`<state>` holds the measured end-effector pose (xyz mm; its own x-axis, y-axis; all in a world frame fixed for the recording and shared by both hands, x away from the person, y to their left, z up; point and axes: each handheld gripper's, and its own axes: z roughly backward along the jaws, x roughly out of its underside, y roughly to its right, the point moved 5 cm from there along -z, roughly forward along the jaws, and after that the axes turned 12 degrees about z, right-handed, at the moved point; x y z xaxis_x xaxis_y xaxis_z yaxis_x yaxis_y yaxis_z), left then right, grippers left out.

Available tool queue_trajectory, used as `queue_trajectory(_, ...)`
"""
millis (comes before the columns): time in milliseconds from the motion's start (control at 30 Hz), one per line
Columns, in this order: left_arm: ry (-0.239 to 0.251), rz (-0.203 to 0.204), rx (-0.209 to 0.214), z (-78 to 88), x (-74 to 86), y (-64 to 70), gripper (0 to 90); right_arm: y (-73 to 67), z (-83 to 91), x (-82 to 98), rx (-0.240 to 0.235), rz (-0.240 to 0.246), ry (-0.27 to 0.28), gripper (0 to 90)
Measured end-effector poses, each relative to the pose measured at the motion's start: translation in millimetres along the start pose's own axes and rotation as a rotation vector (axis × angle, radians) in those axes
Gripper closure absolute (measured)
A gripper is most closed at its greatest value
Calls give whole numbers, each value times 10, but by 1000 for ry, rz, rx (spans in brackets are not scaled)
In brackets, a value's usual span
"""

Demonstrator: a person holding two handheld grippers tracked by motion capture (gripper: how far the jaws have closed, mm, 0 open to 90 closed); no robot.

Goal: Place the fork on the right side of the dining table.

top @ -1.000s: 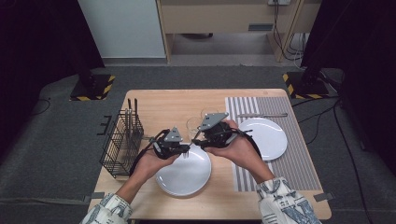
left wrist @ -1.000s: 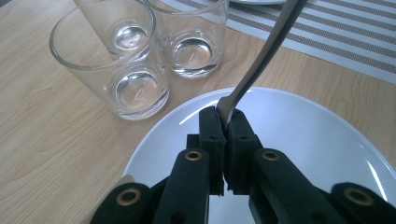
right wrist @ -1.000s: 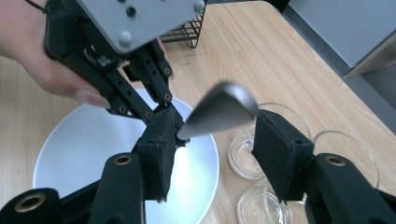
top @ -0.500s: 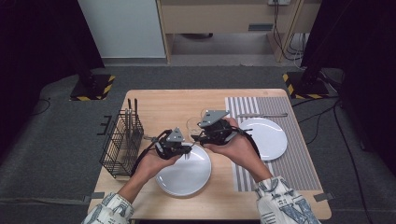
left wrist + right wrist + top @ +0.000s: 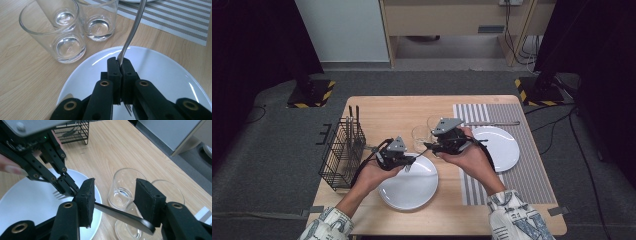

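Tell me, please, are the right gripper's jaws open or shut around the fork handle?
Open: the right gripper has its pads apart, the fork handle passing between them.

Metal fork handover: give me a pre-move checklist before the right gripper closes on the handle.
1. Left gripper shut on the metal fork near the tines: ok.
2. Fork handle lies between the right gripper pads: ok.
3. Right pads pressing the handle: not ok, jaws stand apart, handle runs loose between them.
4. Handle centred on the pads: not ok, it lies low, by their lower edges.
5. Two clear drinking glasses close behind the handle: cannot tell whether they clear it.
6. Round white plate under the tines: ok.
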<state>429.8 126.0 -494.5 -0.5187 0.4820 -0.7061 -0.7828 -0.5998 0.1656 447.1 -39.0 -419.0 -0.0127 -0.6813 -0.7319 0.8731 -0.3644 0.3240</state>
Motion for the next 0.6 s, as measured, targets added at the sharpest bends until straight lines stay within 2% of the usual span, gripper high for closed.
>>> queue_trajectory(200, -25, -13, -8, -36, -4, 11, 881, 4, 20, 21, 3, 1, -4, 506)
queue_trajectory(600, -52, -8, -23, -73, -14, 20, 882, -47, 67, -107, 4, 29, 30, 525)
